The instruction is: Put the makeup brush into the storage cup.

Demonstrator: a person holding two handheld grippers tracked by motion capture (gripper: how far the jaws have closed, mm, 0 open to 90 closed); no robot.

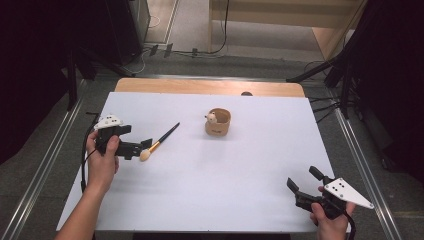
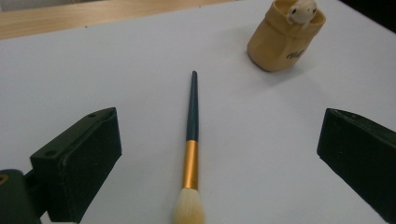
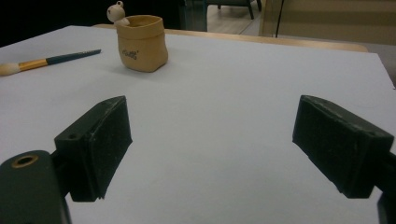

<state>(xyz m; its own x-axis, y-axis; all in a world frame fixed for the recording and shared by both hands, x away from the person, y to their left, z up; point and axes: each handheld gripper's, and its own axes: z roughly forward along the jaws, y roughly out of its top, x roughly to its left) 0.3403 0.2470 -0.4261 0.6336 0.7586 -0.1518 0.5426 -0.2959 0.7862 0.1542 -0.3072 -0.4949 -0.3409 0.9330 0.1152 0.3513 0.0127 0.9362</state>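
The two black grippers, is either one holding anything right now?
Nothing is held. The left gripper is open around the teal-handled makeup brush, jaws clear of it; the right gripper is open.

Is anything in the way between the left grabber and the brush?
No. The left gripper is open with the brush lying flat right between its jaws, only bare white table around it.

We see a table with a brush lying on its left part, the bristle end toward us and the handle pointing away and to the right. A small pot stands upright near the middle, beyond and to the right of the brush, well apart from it. The left gripper sits just beside the brush's bristle end. The right gripper is at the near right corner, far from both things.
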